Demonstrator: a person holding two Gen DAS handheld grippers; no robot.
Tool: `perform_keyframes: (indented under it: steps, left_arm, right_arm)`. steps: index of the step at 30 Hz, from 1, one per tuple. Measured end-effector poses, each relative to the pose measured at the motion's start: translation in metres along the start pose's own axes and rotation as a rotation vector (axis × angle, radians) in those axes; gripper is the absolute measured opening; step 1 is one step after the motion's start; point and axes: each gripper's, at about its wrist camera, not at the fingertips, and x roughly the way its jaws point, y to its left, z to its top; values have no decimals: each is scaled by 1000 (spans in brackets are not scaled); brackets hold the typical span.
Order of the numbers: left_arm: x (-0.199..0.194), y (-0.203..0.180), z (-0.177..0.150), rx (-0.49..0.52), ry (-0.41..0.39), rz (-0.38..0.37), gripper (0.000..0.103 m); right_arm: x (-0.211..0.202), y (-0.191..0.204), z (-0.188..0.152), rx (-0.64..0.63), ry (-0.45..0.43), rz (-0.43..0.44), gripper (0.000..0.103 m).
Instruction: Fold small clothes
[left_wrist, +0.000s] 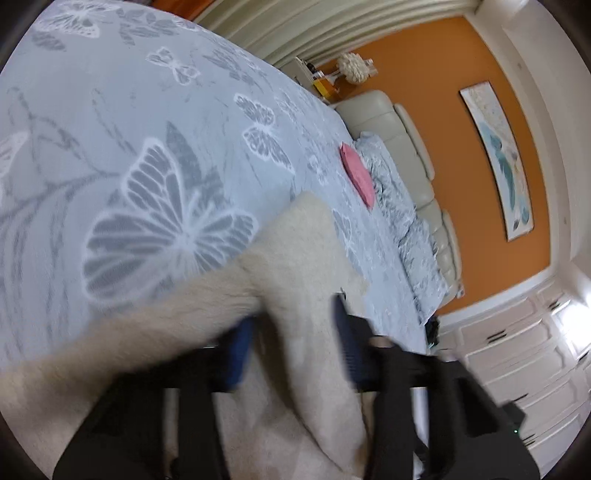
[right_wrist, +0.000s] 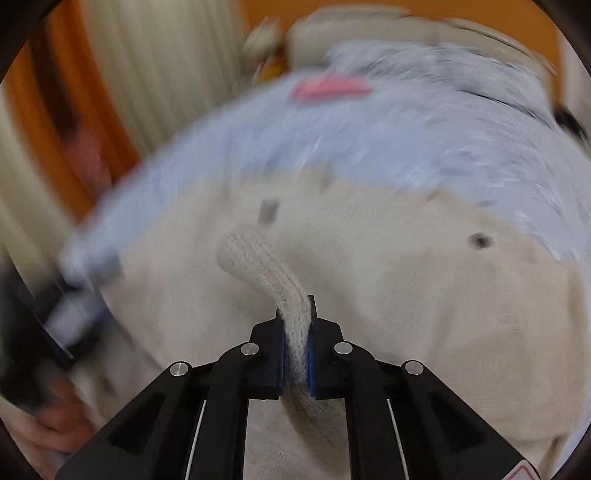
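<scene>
Cream knitted garment (right_wrist: 369, 280) is lying spread across the pale blue butterfly-print bedspread (left_wrist: 110, 122), and it is filling the lower half of both wrist views. In the right wrist view two small dark spots are showing on its front, too blurred to name.

Right gripper (right_wrist: 295, 334) is pinching a ribbed knit band of the garment (right_wrist: 258, 269); its blue-padded jaws are standing narrow, pressed onto the band from both sides, and the band is curving up and away to the left beyond the fingertips, raised off the rest of the cloth.

Left gripper (left_wrist: 295, 332) is sitting low over the garment with its jaws wide apart. A fold of the cream fabric (left_wrist: 306, 258) is running up between the two blue pads; the blur is making it hard to say whether either pad is touching it, but the jaws are not closing on it.

Farther up the bed a folded pink cloth (left_wrist: 356, 171) is lying flat on the bedspread, well apart from the garment, just beside pillows (left_wrist: 399, 206) in matching blue print. Behind them a cream padded headboard (left_wrist: 406, 147) is standing against an orange wall (left_wrist: 443, 74), where a framed picture (left_wrist: 498, 158) is hanging. White drawer fronts (left_wrist: 517, 350) are showing at the right of the left wrist view; nothing of their contents is visible.
</scene>
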Motion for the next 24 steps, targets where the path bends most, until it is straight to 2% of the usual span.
perform_keyframes:
  steps: [1, 2, 3, 4, 5, 7, 8, 9, 12, 14, 15, 16, 17, 18, 19, 21, 22, 23, 24]
  left_arm:
    - [-2, 6, 2, -18, 3, -11, 26]
    - [-1, 9, 4, -31, 7, -12, 22]
    - [2, 13, 4, -41, 15, 1, 22]
    - [4, 16, 3, -51, 26, 13, 22]
    - [6, 19, 2, -58, 36, 21, 22]
    - [11, 18, -2, -52, 64, 30, 22]
    - [11, 17, -3, -38, 69, 39, 22]
    - [12, 12, -5, -14, 72, 56, 23]
    - [13, 8, -5, -4, 70, 64, 30]
    - [13, 8, -4, -12, 69, 50, 35]
    - [12, 8, -4, -13, 63, 40, 35]
    - [12, 8, -3, -13, 55, 29, 33]
    - [10, 10, -4, -15, 47, 14, 27]
    - [6, 10, -3, -17, 24, -9, 21]
    - [3, 8, -1, -12, 5, -23, 15]
    - [-1, 5, 4, 6, -16, -36, 15]
    - [-1, 6, 6, 15, -21, -17, 15]
    - [1, 11, 6, 5, -17, -3, 15]
    - [3, 17, 6, -13, -9, 9, 15]
  right_arm:
    - [-32, -26, 4, 94, -83, 4, 7]
    - [-46, -41, 4, 141, -120, 1, 7]
    - [-67, -72, -3, 238, -168, -16, 7]
    - [-74, -101, -12, 314, -175, -38, 7]
    - [-70, -136, -28, 397, -126, -77, 7]
    - [-49, -171, -54, 463, 6, -123, 7]
    - [-43, -178, -60, 475, 41, -117, 8]
    - [-42, -182, -68, 489, 50, -76, 7]
    - [-55, -175, -62, 466, 10, -89, 26]
    - [-57, -171, -55, 464, -15, -88, 56]
    - [-56, -169, -51, 465, -29, -92, 56]
    - [-54, -170, -49, 465, -34, -91, 53]
    - [-52, -170, -47, 463, -25, -75, 18]
    - [-49, -170, -42, 468, -17, -62, 9]
    - [-56, -171, -36, 477, -44, -33, 8]
    - [-85, -165, -26, 461, -182, 44, 8]
    - [-95, -162, -25, 444, -224, 50, 7]
    - [-94, -165, -28, 421, -228, 18, 7]
    - [-81, -173, -33, 425, -169, -16, 7]
